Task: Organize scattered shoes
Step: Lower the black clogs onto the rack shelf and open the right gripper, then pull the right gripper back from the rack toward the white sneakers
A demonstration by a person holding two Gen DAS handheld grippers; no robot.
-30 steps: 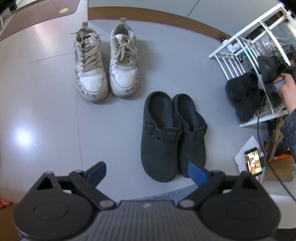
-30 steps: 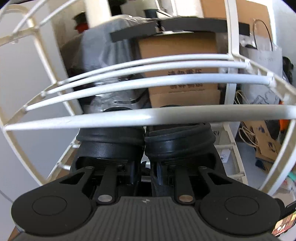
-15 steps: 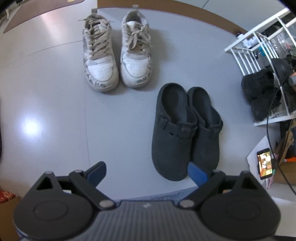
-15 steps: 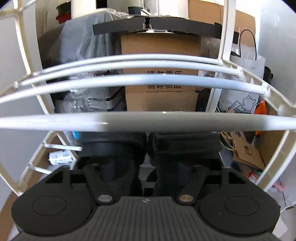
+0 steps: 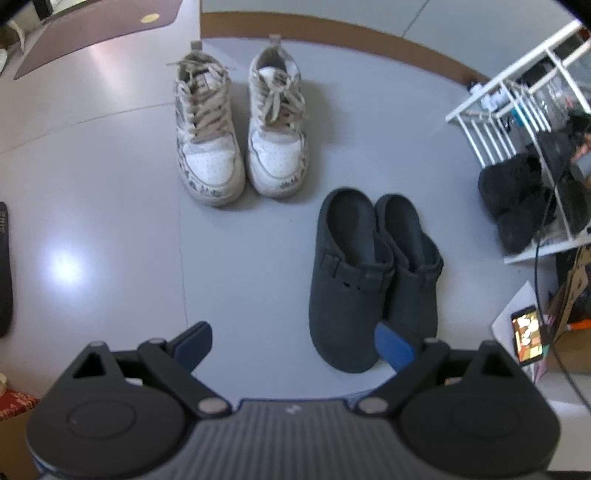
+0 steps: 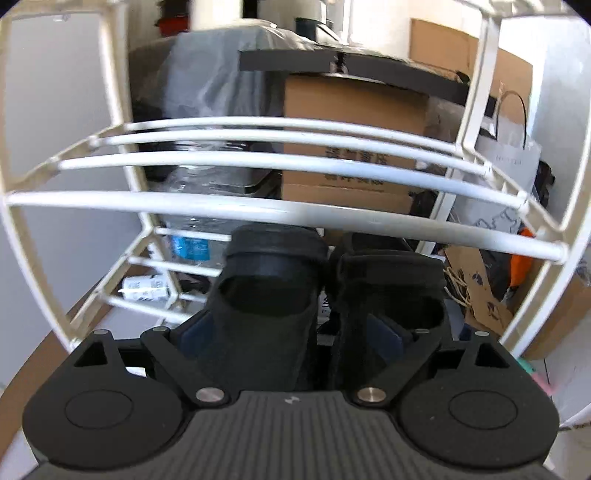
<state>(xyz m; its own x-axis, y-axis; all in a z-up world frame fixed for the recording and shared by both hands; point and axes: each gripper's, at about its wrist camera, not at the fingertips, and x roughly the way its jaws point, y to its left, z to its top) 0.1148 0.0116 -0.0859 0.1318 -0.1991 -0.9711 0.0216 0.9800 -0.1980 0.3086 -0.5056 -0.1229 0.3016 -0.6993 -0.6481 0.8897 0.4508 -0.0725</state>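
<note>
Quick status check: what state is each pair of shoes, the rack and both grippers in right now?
White sneakers: paired on floor, laced.
Dark clogs: side by side on floor.
Black shoes: on the white rack, released.
Left gripper: open, empty.
Right gripper: just opened, jaws either side of the black shoes.

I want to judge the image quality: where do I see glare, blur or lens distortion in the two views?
Left wrist view: a bright glare spot on the grey floor, the brown floor edge bent by the fisheye, the white sneakers sharp. Right wrist view: the white rack bars bowed and slightly smeared, the cardboard box soft.
</note>
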